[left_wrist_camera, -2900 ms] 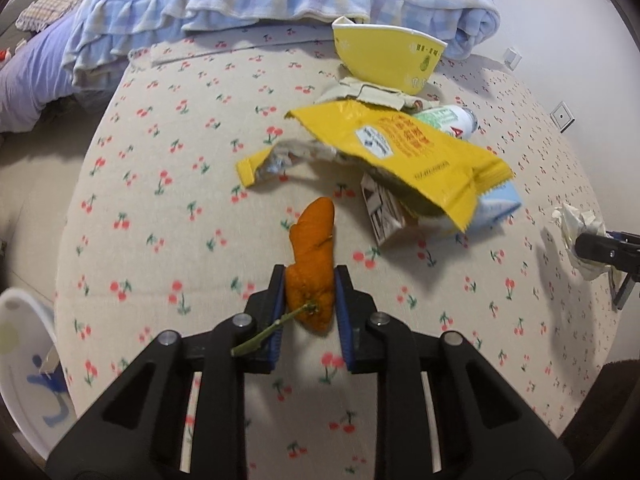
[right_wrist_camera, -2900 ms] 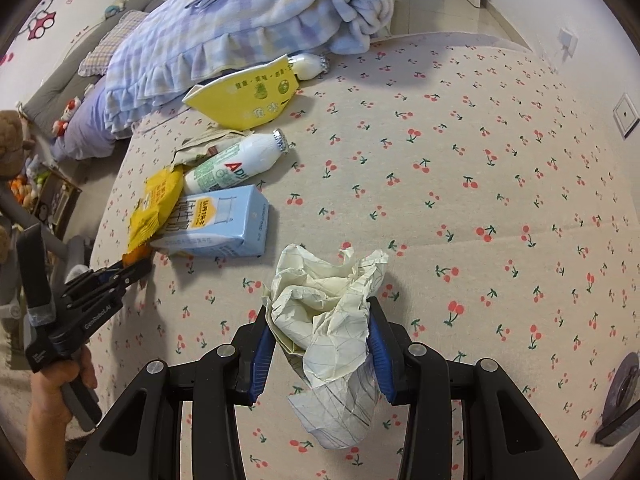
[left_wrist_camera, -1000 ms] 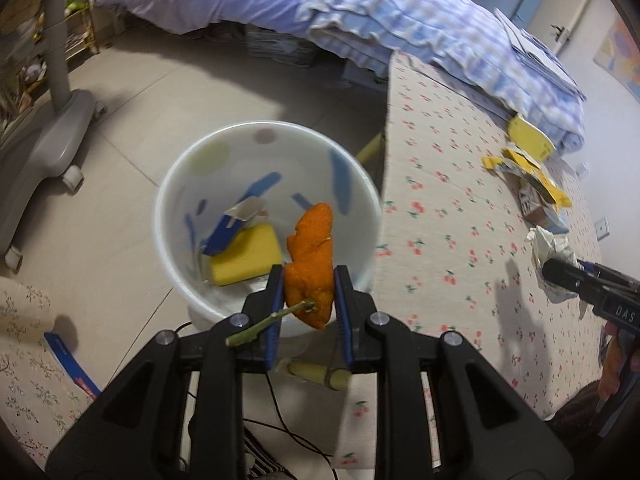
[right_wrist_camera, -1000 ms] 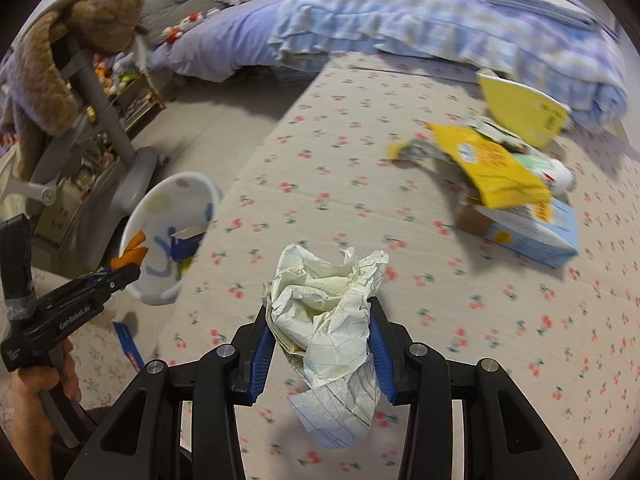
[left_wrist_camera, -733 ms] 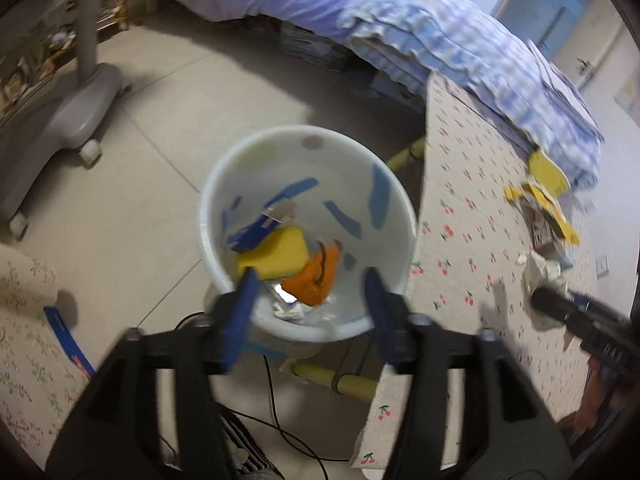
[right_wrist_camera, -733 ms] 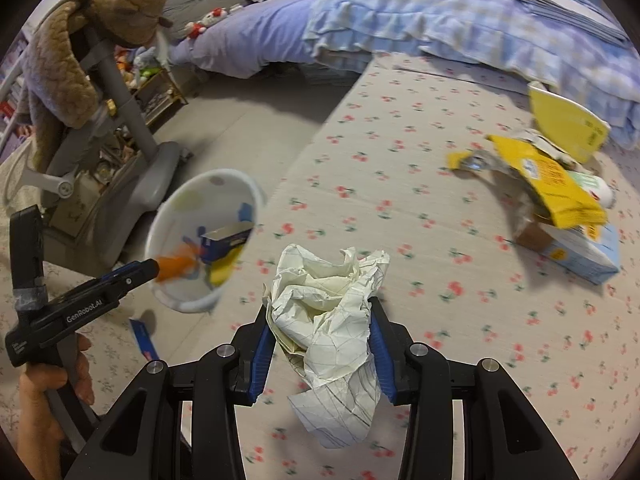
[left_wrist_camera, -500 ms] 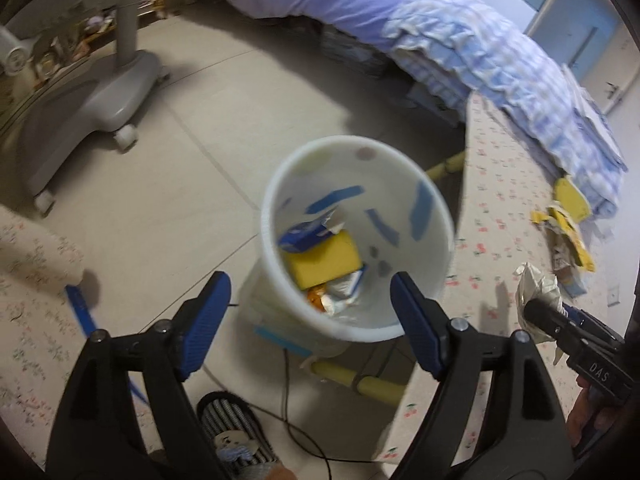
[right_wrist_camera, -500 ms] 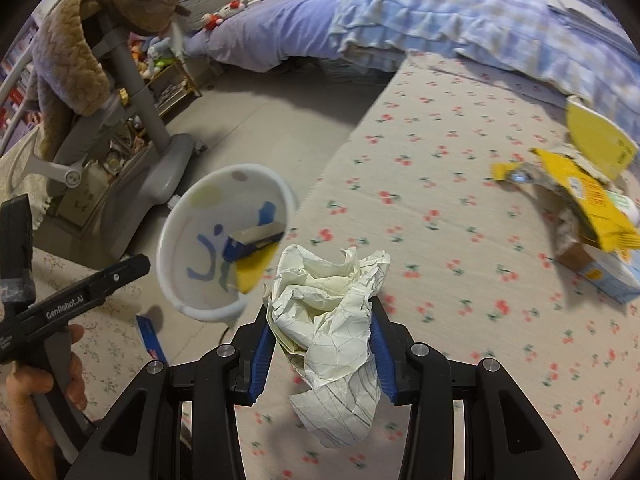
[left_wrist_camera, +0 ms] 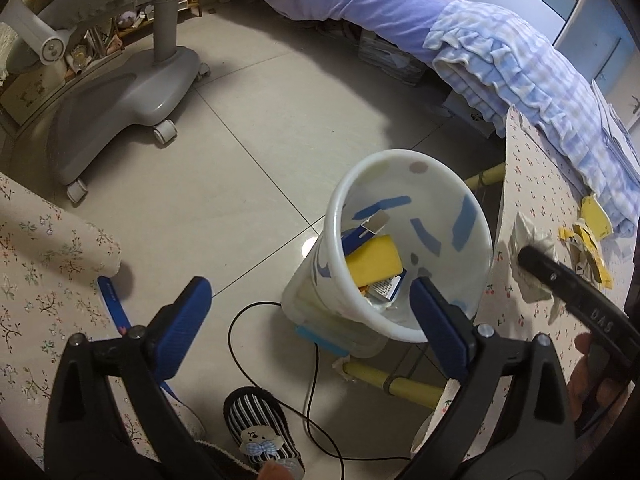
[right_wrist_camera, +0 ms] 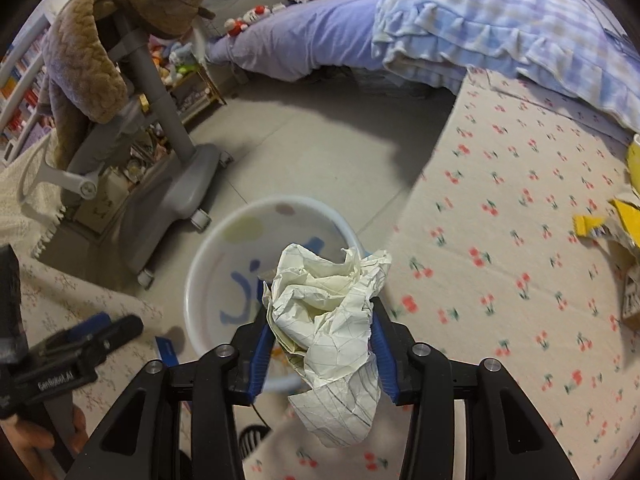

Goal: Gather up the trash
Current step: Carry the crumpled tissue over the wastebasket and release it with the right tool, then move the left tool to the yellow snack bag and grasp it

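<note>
**Crumpled paper held above the bin, left jaws spread**

The left hand-held gripper (left_wrist_camera: 310,304) hangs over the tiled floor (left_wrist_camera: 224,152) with its blue pads wide apart and nothing between them. Just ahead of it stands the white trash bin (left_wrist_camera: 400,160), on the floor beside the edge of the cherry-print worktop (right_wrist_camera: 520,240). Inside the bin lie a yellow carton (left_wrist_camera: 374,264), a blue-and-white wrapper (left_wrist_camera: 370,228) and a bit of orange peel (left_wrist_camera: 364,290) low against the near wall.

The right hand-held gripper (right_wrist_camera: 320,334) is clamped on a wad of crumpled paper (right_wrist_camera: 328,312), cream with faint grid lines, which bulges above the pads and hangs down below them. In the right wrist view the wad sits in front of the bin's near rim, close to the worktop's left edge.

More trash lies at the worktop's far right edge: yellow packaging (right_wrist_camera: 596,226) and a yellow bowl (left_wrist_camera: 596,216). A grey wheeled chair base (left_wrist_camera: 120,92) stands on the floor, well apart from the bin, and a striped slipper (left_wrist_camera: 260,424) lies near the left gripper.
</note>
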`<state>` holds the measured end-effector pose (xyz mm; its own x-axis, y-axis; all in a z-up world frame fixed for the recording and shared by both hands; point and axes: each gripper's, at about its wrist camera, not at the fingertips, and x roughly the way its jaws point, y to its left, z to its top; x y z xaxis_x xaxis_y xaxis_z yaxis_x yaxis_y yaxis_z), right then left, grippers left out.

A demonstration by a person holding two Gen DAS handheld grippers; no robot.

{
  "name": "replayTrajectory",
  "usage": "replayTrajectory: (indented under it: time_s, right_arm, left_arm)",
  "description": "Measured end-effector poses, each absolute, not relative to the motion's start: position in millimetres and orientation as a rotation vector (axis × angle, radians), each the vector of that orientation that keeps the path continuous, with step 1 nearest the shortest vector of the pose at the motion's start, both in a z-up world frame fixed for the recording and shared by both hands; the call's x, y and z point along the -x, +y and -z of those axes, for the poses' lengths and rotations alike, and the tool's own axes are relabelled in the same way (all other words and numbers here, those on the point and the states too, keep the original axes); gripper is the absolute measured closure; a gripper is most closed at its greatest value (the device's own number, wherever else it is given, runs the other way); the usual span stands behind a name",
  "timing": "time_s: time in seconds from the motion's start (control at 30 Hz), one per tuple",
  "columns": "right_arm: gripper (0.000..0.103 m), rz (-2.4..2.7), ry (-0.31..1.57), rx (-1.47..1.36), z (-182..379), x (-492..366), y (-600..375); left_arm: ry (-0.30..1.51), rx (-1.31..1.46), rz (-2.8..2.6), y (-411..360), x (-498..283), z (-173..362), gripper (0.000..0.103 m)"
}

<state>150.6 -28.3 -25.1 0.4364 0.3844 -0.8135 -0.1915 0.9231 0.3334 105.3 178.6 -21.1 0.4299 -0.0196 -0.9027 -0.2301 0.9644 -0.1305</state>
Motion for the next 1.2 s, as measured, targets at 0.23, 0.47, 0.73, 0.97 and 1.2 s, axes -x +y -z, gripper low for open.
replayTrajectory:
  time_s: [0.23, 0.47, 0.73, 0.97, 1.2]
  right_arm:
    - [0.019, -0.359, 1.04, -0.32, 23.7, -161.1, -43.1]
    - [0.019, -0.31, 1.027, -0.317, 14.9, -156.5, -62.4]
    - [0.019, -0.22, 0.99, -0.27, -0.8, -128.8, -100.7]
    - [0.018, -0.148, 0.977, -0.3, -6.8, -109.9, -145.7]
    - [0.018, -0.073, 0.966, -0.283, -7.7, -97.4, -198.5]
  left_arm:
    - [1.127, 0.253, -0.138, 181.1, -108.5, 21.6, 0.004]
    - [1.121, 0.235, -0.127, 177.0, -107.3, 19.1, 0.004]
    - [1.131, 0.242, -0.077, 164.9, -108.8, 19.0, 0.004]
    - [1.144, 0.254, 0.01, 138.7, -111.4, 16.8, 0.003]
    - [1.131, 0.214, 0.084, 100.5, -116.2, 11.0, 0.001]
